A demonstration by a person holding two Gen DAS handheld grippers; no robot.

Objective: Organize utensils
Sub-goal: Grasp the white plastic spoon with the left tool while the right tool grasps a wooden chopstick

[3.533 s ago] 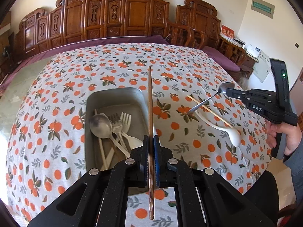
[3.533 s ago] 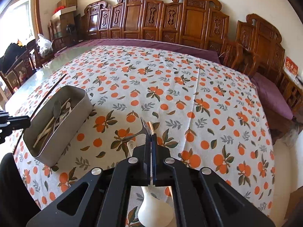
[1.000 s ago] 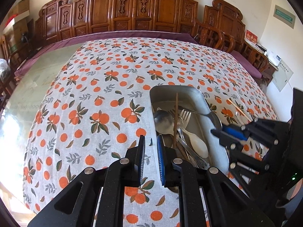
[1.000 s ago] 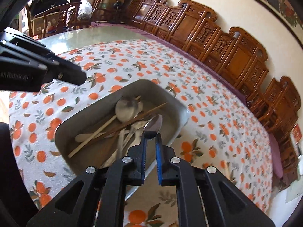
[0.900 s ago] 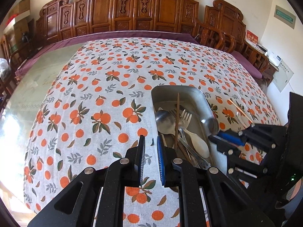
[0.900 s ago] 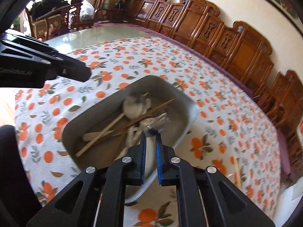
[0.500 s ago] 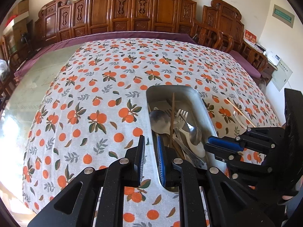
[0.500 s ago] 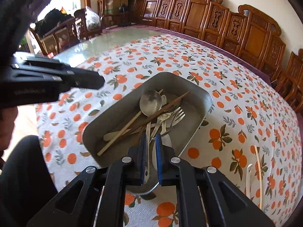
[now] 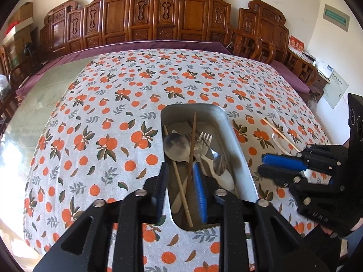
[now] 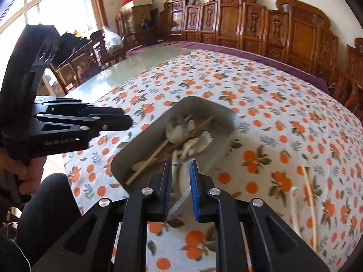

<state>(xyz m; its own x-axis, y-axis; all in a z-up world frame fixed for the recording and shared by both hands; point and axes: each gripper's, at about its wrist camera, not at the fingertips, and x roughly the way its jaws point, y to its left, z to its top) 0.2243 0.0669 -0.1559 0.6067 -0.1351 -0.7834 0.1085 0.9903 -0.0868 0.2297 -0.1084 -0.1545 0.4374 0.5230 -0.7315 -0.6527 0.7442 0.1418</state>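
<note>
Metal tray (image 9: 244,158) on the orange-print cloth (image 9: 102,117) holds spoons, forks, chopsticks. A chopstick (image 9: 280,133) and white spoon (image 9: 278,144) remain on the cloth beside it. Left gripper (image 9: 180,188) and right gripper (image 10: 180,179): jaws opening, both empty.

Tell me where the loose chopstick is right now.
In the left wrist view, the chopstick lies on the tablecloth right of the tray, beside a white spoon, just beyond the right claw.
</note>
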